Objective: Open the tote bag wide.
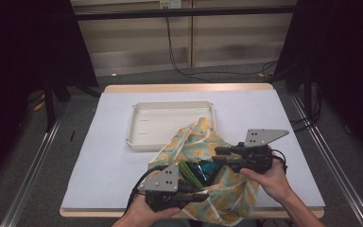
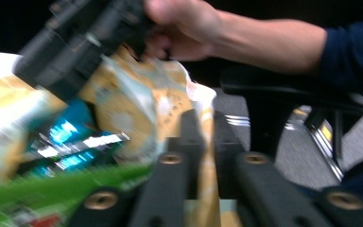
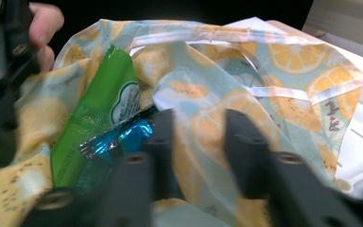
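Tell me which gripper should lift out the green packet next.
Right, probably. The left gripper is shut on the rim of the citrus-print bag, holding it open. The right gripper has a fold of bag between its jaws, no firm grip visible, and the green packet lies just beside it.

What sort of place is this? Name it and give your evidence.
Probably a lab recording station: a white-covered table between dark curtains, cables on the floor, and a person's handheld grippers working a lemon-print bag.

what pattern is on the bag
Orange and lemon slices on pale blue-green cloth; the bag shows it best in the right gripper view.
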A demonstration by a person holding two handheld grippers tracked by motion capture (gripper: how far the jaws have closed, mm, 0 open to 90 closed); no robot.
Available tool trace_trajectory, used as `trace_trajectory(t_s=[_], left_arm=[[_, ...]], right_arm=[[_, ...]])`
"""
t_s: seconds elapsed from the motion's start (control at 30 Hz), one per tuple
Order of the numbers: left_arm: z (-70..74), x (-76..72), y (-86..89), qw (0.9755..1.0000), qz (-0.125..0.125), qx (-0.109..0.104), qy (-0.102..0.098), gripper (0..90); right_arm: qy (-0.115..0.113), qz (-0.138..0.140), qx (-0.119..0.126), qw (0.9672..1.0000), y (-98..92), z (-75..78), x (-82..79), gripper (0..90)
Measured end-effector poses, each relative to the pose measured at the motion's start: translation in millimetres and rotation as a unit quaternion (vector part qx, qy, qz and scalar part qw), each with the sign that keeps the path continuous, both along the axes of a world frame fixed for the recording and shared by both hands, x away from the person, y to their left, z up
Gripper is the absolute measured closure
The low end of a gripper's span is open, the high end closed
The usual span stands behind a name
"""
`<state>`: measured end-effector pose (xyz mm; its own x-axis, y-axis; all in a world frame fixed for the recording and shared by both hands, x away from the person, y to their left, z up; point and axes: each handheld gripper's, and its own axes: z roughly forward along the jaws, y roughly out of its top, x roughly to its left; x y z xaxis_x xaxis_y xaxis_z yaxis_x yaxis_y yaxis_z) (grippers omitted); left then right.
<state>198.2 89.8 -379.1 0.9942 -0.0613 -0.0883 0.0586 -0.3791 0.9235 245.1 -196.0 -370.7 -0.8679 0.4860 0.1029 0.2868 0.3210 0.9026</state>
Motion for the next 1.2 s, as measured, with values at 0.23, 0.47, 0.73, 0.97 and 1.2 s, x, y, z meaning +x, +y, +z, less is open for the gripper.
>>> trace_trajectory(t_s=[0.23,0.47,0.73,0.97,1.2], left_arm=[[-15.3,-24.2,4.4,0.9989,-0.035,0.03,0.008,90.0],[-41.5,-32.8,7.1,0.9958,-0.054,0.067,0.033,90.0],[-67.3,-36.3,9.2,0.9911,-0.053,0.109,0.055,90.0],[-53.8,-23.2,12.8,0.996,-0.023,0.072,0.049,80.5],[-40.2,-11.6,24.1,0.9983,0.014,0.035,0.045,70.8]], right_arm=[[-0.014,-0.031,0.017,0.9993,-10.0,3.5,12.6,90.0],[-0.018,-0.082,0.041,0.9957,-27.1,-1.4,46.1,90.0],[-0.011,-0.121,0.042,0.9917,-35.8,-12.5,74.0,90.0],[-0.002,-0.106,0.04,0.9935,-35.3,-17.5,73.5,82.9],[-0.016,-0.099,0.043,0.9941,-39.5,-5.0,55.0,67.5]])
